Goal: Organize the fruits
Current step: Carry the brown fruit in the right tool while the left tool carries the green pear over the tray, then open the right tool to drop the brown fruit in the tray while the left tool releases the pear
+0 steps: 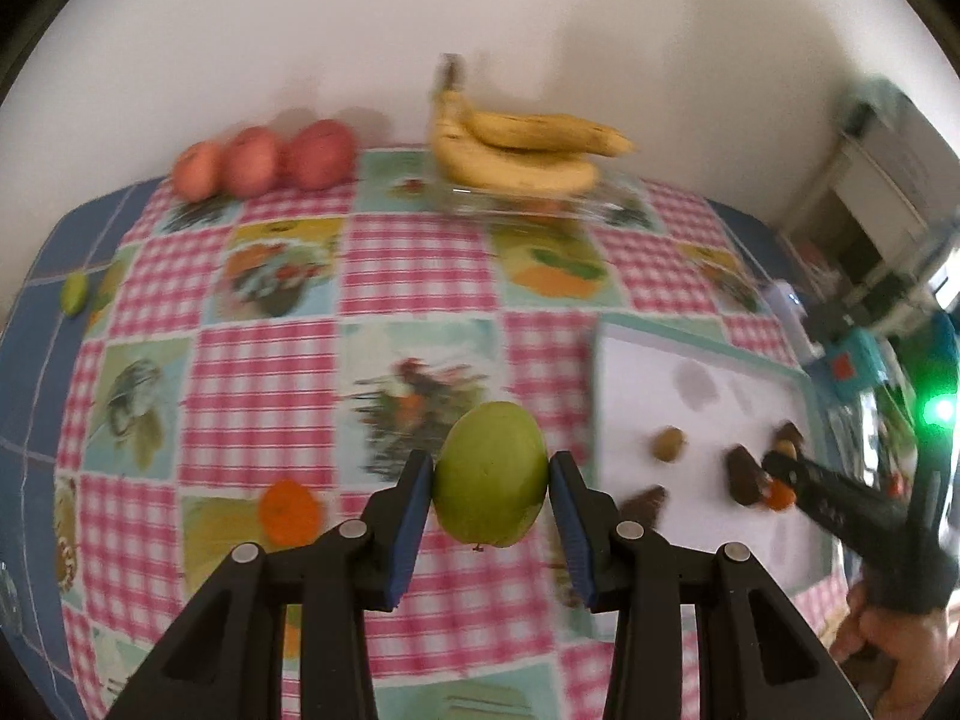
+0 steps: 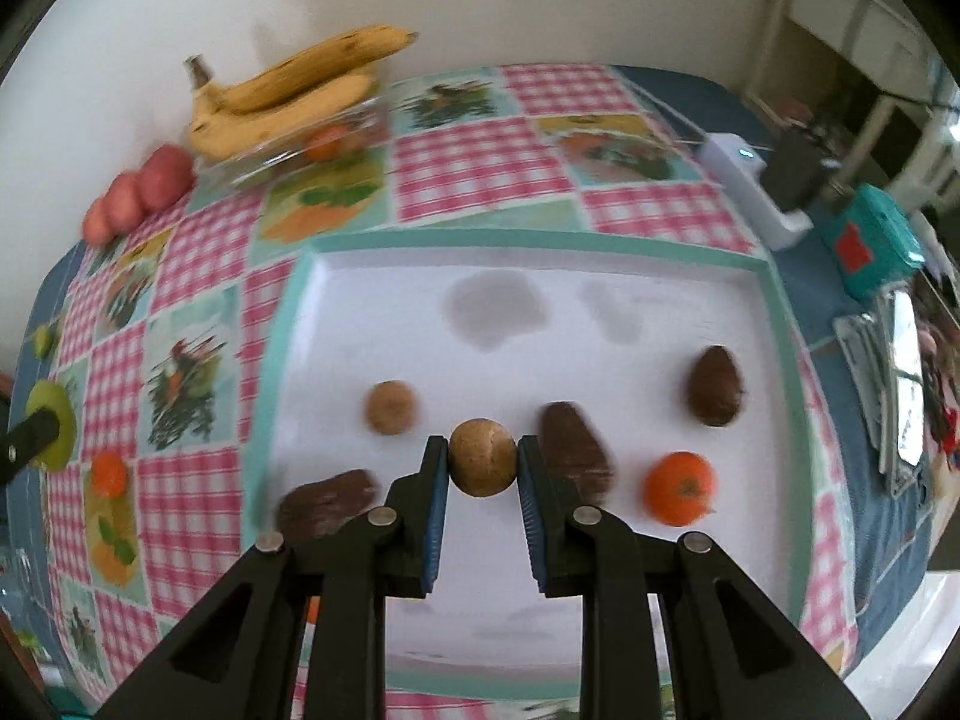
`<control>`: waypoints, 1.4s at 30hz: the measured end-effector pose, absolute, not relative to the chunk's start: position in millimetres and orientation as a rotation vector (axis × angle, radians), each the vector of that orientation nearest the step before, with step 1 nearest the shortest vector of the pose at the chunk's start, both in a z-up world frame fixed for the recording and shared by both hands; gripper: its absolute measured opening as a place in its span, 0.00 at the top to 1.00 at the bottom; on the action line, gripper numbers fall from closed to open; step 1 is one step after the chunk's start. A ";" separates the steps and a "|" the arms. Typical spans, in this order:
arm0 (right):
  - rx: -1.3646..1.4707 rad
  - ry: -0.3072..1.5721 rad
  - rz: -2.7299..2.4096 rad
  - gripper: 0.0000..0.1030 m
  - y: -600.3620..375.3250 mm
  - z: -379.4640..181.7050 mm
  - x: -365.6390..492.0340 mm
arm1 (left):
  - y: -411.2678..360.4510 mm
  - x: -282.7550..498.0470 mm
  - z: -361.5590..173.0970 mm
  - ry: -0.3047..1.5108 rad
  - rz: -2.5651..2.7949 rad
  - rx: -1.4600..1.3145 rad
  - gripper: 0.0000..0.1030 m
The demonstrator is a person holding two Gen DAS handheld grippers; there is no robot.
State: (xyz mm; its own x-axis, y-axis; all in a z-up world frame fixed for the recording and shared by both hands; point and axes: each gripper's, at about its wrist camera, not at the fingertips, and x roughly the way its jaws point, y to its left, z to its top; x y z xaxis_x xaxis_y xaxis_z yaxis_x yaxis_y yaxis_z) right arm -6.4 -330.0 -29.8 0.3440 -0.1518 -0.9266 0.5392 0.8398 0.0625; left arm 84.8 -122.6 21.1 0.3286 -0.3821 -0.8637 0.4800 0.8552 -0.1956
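Observation:
My left gripper (image 1: 491, 474) is shut on a green guava (image 1: 491, 483) and holds it above the checked tablecloth; the guava also shows at the left edge of the right wrist view (image 2: 53, 420). My right gripper (image 2: 483, 465) is shut on a round brown fruit (image 2: 482, 457) above the white tray (image 2: 540, 588). On the tray lie another round brown fruit (image 2: 390, 407), three dark brown fruits (image 2: 714, 386) (image 2: 576, 450) (image 2: 327, 504) and an orange (image 2: 680, 487). The right gripper shows in the left wrist view (image 1: 780, 480).
Bananas (image 1: 522, 150) sit on a glass dish (image 1: 540, 201) at the back by the wall, with three red apples (image 1: 258, 159) to their left. A loose orange (image 1: 289, 510) and a small green fruit (image 1: 74, 293) lie on the cloth. Clutter and a white device (image 2: 744, 180) stand at the table's right edge.

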 end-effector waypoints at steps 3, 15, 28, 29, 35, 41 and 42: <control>0.430 1.119 -0.499 0.77 -348.2 -26.0 -17.8 | -147.7 68.0 18.8 1.109 -0.629 0.147 0.59; 0.497 1.069 -0.575 0.77 -381.2 -13.9 -54.1 | -222.7 6.6 -14.9 1.228 -0.852 0.276 0.59; 0.486 1.176 -0.531 0.77 -373.9 -40.2 -63.4 | -241.5 -10.8 -51.6 1.307 -0.830 0.385 0.59; 0.483 1.189 -0.527 0.77 -372.9 -43.2 -63.2 | -241.9 -9.8 -52.6 1.311 -0.832 0.383 0.59; 0.470 1.249 -0.503 0.76 -368.6 -58.8 -59.9 | -246.2 -8.2 -56.8 1.315 -0.832 0.393 0.59; 0.472 1.282 -0.499 0.76 -367.5 -68.6 -60.1 | -252.9 -10.7 -67.5 1.329 -0.817 0.422 0.59; 0.473 1.284 -0.498 0.76 -367.2 -69.4 -60.7 | -253.0 -10.5 -67.5 1.328 -0.817 0.420 0.59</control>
